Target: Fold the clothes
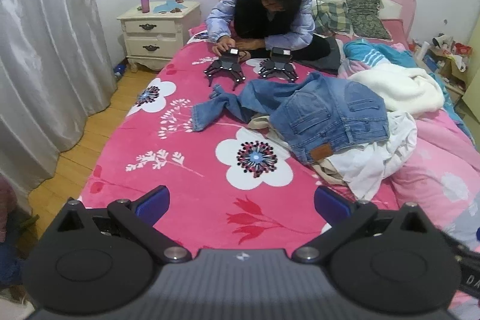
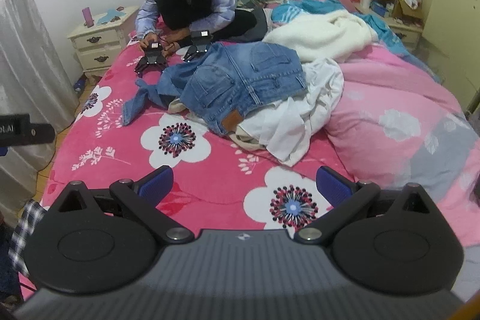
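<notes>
Jeans [image 1: 327, 116] on bed | left gripper [image 1: 241, 204] fingers spread | right gripper [image 2: 244, 185] fingers spread

Left gripper [image 1: 241, 204]: we see both blue-padded fingers [image 1: 153, 204] spread wide, nothing between them, black linkage arms angled outward from the grey body. It hangs in the air, touching nothing. Right gripper [image 2: 244, 186]: same pose, blue pads [image 2: 333, 186] far apart, empty, also in the air. We note a black part of the left gripper at the right view's left edge.
</notes>
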Demonstrator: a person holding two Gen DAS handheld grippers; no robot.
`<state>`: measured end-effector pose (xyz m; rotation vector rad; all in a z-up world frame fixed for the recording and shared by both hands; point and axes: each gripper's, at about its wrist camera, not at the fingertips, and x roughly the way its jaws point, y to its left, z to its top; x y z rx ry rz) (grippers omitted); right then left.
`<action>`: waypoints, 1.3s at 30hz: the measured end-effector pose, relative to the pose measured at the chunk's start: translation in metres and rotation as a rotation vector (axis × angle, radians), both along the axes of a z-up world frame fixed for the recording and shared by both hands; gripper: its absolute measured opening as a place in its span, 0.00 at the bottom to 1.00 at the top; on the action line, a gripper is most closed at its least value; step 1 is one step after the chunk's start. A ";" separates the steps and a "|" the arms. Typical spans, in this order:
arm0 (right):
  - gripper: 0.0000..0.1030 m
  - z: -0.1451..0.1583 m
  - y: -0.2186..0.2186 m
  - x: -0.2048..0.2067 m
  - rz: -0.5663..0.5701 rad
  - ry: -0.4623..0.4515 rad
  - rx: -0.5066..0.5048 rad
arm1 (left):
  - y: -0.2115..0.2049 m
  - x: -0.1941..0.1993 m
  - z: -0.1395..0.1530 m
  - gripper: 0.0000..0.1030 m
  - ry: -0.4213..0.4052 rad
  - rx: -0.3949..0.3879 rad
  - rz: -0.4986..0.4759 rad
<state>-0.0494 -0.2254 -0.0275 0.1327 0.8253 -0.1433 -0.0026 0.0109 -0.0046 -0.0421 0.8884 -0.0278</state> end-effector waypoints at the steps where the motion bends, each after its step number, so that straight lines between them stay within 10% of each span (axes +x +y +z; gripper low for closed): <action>1: 0.99 0.000 0.001 0.000 0.002 0.000 -0.005 | 0.004 -0.001 -0.002 1.00 0.002 -0.001 -0.004; 39: 0.99 -0.001 0.013 0.011 0.005 0.015 -0.074 | 0.161 -0.033 -0.033 1.00 0.025 0.026 -0.102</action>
